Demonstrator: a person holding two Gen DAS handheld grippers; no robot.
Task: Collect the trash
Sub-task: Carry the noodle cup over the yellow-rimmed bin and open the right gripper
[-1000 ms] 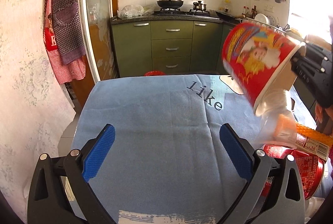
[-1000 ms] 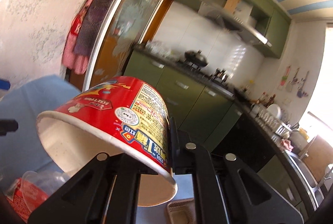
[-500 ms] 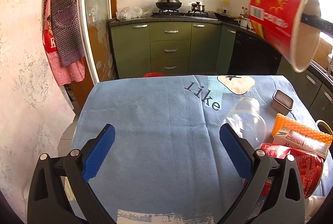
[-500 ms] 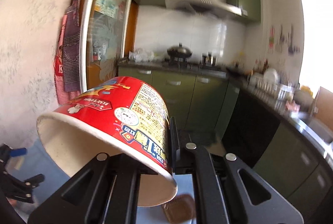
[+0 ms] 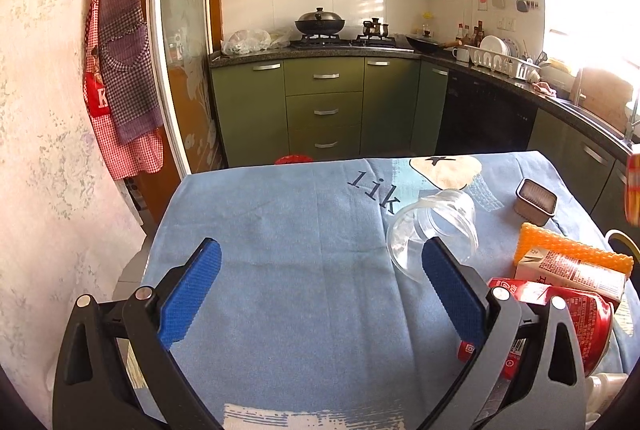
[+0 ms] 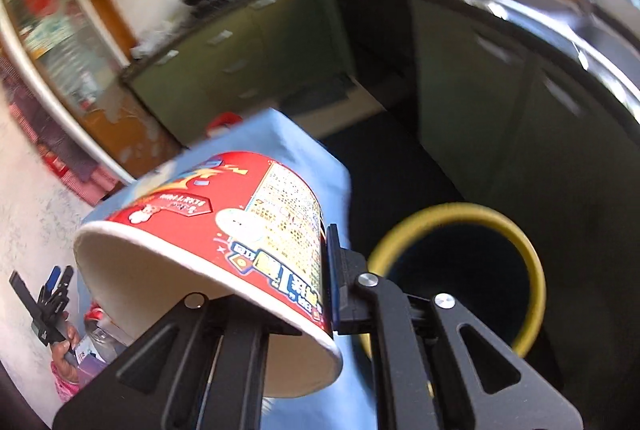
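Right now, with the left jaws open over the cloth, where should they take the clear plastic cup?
Grip the clear plastic cup across its side wall, coming down from above. It lies tipped over on the blue cloth, mouth facing the camera; the thin wall probably buckles if squeezed hard.

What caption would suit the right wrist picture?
Right gripper pinching a red noodle cup's wall, beside the yellow-rimmed bin off the table's edge.

A red printed noodle cup (image 6: pixel 224 230), empty and tipped mouth-down, hangs pinched by its rim beyond the table's right edge, beside the yellow-rimmed dark bin (image 6: pixel 536 270) on the floor.
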